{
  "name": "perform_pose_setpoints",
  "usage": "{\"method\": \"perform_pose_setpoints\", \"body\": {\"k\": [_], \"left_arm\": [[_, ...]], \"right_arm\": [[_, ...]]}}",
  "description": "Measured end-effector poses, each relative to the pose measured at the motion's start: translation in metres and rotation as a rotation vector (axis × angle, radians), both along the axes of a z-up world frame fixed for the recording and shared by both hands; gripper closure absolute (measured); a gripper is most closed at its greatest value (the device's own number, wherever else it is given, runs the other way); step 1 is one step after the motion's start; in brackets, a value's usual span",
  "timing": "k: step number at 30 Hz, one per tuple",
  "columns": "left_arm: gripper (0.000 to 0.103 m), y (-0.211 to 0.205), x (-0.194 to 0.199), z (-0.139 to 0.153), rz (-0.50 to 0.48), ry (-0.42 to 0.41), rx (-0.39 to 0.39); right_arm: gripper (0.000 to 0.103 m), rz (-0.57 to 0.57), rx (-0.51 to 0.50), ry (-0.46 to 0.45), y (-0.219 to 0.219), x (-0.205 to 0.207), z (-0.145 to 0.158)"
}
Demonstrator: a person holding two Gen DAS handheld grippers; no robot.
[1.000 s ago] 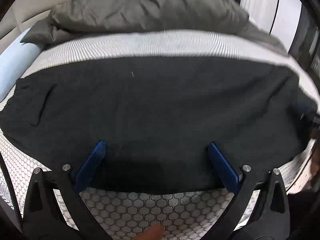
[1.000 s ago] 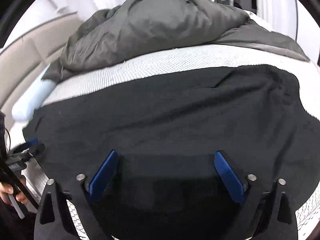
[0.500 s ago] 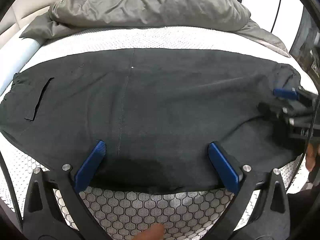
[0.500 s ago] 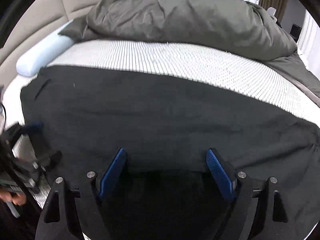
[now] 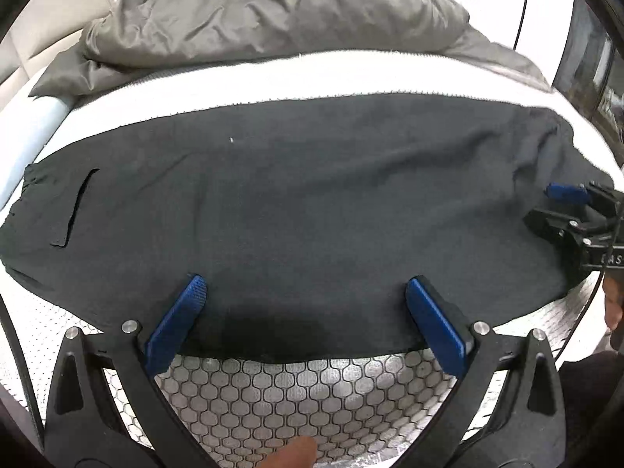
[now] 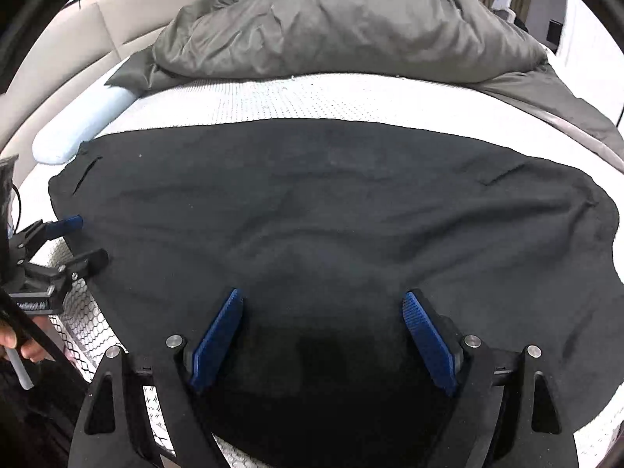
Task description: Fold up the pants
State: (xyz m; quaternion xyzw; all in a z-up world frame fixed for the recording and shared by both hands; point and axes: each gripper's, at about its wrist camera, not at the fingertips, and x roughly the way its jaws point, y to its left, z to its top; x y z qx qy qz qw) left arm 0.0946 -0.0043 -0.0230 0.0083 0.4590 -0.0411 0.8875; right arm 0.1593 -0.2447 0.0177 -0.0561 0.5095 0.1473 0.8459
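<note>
Black pants (image 5: 312, 202) lie spread flat and wide across the white mattress (image 5: 273, 78), with a pocket slit at the left end. My left gripper (image 5: 304, 292) hovers open over the pants' near edge, nothing between its blue pads. In the right wrist view the same pants (image 6: 331, 202) fill the middle, and my right gripper (image 6: 321, 304) stands open above the cloth near its near edge. Each gripper shows in the other's view: the right gripper (image 5: 561, 204) at the pants' right end, the left gripper (image 6: 87, 240) at the left end.
A crumpled grey duvet (image 5: 273, 11) is heaped at the far side of the bed. A pale blue bolster (image 6: 82, 128) lies at the far left by the beige headboard (image 6: 58, 39). A honeycomb-patterned mattress side (image 5: 304, 394) drops below the near edge.
The right gripper has shifted and rolled over the pants, so its view has swung round. The left gripper has stayed over the near edge. Both remain open.
</note>
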Motion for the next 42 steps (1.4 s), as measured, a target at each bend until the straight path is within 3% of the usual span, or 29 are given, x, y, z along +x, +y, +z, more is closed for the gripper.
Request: {"method": "perform_pose_setpoints", "body": {"k": [2, 4, 6, 8, 14, 17, 21, 24, 25, 26, 27, 29, 32, 36, 40, 42], "left_arm": [[0.001, 0.003, 0.003, -0.006, -0.001, 0.017, -0.008], [0.001, 0.006, 0.004, -0.007, -0.002, 0.019, -0.020], [0.001, 0.007, 0.005, -0.008, 0.003, 0.021, -0.027], [0.001, 0.006, 0.005, -0.009, 0.001, 0.019, -0.018], [0.001, 0.007, 0.003, -0.007, 0.014, 0.005, -0.037], [0.001, 0.013, -0.001, 0.001, 0.016, -0.034, -0.100], [0.001, 0.015, -0.003, 0.007, 0.010, -0.045, -0.175], [0.001, 0.002, -0.001, -0.001, 0.007, -0.021, -0.087], [0.001, -0.001, -0.001, -0.004, 0.005, -0.016, -0.060], [0.001, -0.005, 0.000, -0.008, 0.000, -0.013, -0.033], [0.001, -0.008, -0.001, -0.009, -0.006, -0.017, -0.011], [0.001, -0.008, -0.001, -0.010, -0.005, -0.018, -0.014], [0.001, -0.005, 0.004, -0.010, 0.006, -0.004, -0.024], [0.001, -0.007, 0.013, -0.009, 0.024, -0.005, -0.023], [0.001, -0.010, 0.021, -0.001, 0.012, -0.037, -0.140], [0.001, -0.021, 0.026, 0.000, -0.008, -0.031, -0.164]], "right_arm": [[0.017, 0.016, -0.049, 0.000, 0.008, 0.001, -0.012], [0.026, 0.045, -0.057, -0.016, 0.012, -0.001, -0.014], [0.060, 0.057, -0.007, -0.011, 0.009, 0.000, -0.009], [0.079, 0.046, 0.013, -0.012, 0.002, 0.001, -0.007], [0.094, 0.032, 0.093, -0.035, -0.015, -0.012, 0.004], [0.097, 0.018, 0.130, -0.047, -0.021, -0.022, 0.009], [0.097, 0.005, 0.172, -0.047, -0.028, -0.033, 0.008], [0.089, -0.041, 0.221, -0.089, -0.042, -0.037, 0.017], [0.087, -0.082, 0.235, -0.144, -0.054, -0.040, 0.028], [0.075, -0.115, 0.241, -0.182, -0.063, -0.042, 0.034], [0.049, -0.189, 0.224, -0.235, -0.082, -0.047, 0.043], [0.031, -0.290, 0.166, -0.278, -0.105, -0.051, 0.049], [0.031, -0.416, 0.112, -0.273, -0.148, -0.060, 0.050], [0.031, -0.623, 0.121, -0.288, -0.217, -0.079, 0.054], [0.031, -0.784, 0.331, -0.242, -0.275, -0.093, 0.043], [0.031, -0.783, 0.420, -0.204, -0.284, -0.088, 0.032]]}}
